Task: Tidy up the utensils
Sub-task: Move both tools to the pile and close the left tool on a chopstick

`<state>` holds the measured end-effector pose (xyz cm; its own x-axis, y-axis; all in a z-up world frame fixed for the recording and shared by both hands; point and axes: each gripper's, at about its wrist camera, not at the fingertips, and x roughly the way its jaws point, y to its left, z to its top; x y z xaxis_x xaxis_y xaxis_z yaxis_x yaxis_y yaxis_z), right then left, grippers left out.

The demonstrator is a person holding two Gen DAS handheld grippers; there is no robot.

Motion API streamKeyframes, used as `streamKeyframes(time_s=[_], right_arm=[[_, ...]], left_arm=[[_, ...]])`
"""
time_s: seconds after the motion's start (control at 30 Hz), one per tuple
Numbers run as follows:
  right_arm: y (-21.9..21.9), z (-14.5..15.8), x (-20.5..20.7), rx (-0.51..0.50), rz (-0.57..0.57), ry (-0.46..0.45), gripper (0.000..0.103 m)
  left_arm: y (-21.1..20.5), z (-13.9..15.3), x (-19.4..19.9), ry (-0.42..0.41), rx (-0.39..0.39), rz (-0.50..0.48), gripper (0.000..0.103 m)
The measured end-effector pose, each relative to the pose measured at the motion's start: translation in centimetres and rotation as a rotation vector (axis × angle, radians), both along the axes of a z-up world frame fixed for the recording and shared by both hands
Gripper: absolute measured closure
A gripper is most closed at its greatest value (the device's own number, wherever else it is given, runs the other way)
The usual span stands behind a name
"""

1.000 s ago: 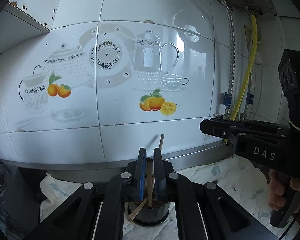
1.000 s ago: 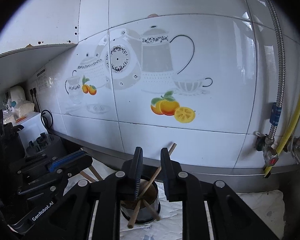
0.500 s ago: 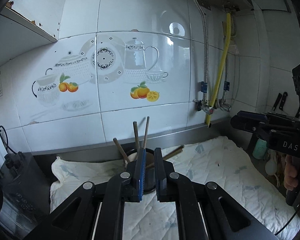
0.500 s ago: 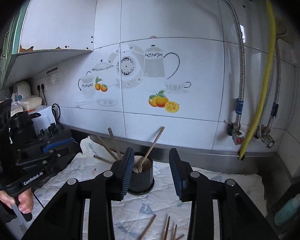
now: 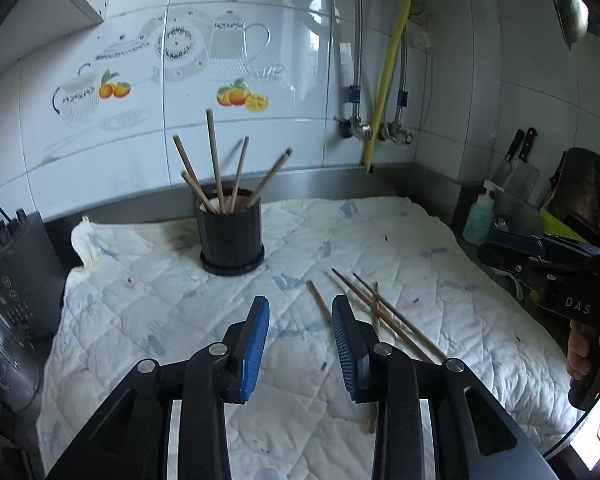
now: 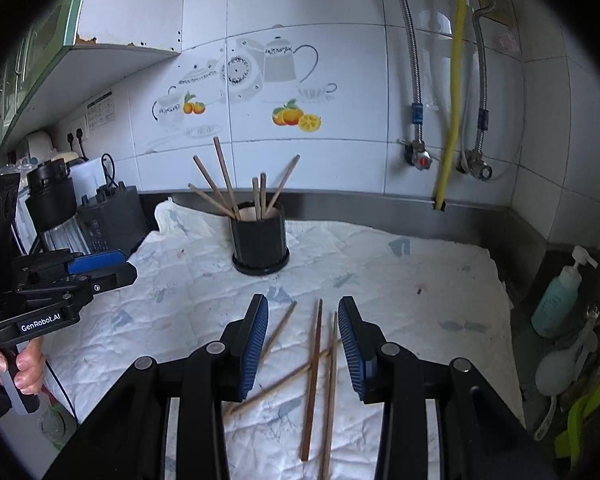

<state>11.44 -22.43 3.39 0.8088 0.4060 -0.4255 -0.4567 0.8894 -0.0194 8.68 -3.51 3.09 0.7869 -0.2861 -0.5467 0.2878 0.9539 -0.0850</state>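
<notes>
Left wrist view: the left gripper (image 5: 300, 328) hovers over the white quilted cloth (image 5: 180, 320) with its blue-padded jaws apart and nothing between them; they have just been opening. The black holder (image 5: 231, 236) stands upright on the cloth at about 11 o'clock from the gripper, well apart from it, with several wooden chopsticks (image 5: 216, 164) fanned out of its mouth. Loose chopsticks (image 5: 380, 316) lie flat on the cloth at roughly 2 o'clock from the fingertips, crossing one another (one runs just beside the right-hand finger and passes under it). At 3 o'clock, near the frame edge, the right gripper (image 5: 500, 246) is seen side-on, a hand (image 5: 584, 348) wrapped around its handle.

Right wrist view: the right gripper (image 6: 303, 330) has its jaws standing apart over the same cloth (image 6: 420, 280), clamped on nothing. The loose chopsticks (image 6: 316, 360) lie on the cloth below the gap between the fingers, untouched as far as can be seen. The holder (image 6: 260, 246) sits at 11 o'clock beyond the fingertips, its chopsticks (image 6: 224, 176) leaning outward. At 9 o'clock the left gripper (image 6: 112, 266) shows, held by a hand (image 6: 16, 364).
</notes>
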Motion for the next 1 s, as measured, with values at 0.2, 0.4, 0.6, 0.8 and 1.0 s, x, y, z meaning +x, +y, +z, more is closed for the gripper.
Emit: streamKeyframes(time_s=[0.2, 0.4, 0.6, 0.8, 1.0], right_arm=[[-1.8, -3.8, -2.0, -0.032, -0.072, 0.023, 0.063], [-2.7, -7.3, -2.9, -0.059, -0.101, 0.078, 0.063], [-3.6, -9.7, -3.3, -0.022, -0.126, 0.128, 0.063], [-4.3, -11.2, -3.1, 0.007, -0.143, 0.172, 0.063], [-4.8, -11.6, -2.6, 0.036, -0.145, 0.188, 0.063]], left_arm=[[-2.6, -5.2, -1.7, 0.095, -0.019, -0.046, 0.067], [-5.3, -9.3, -3.1, 0.135, -0.026, -0.109, 0.067], [-6.8, -12.1, -2.5, 0.169, -0.046, -0.110, 0.068], [-7.7, -13.5, -1.1, 0.180, -0.038, -0.099, 0.068], [-8.0, -14.3, 0.0, 0.186, -0.033, -0.080, 0.071]])
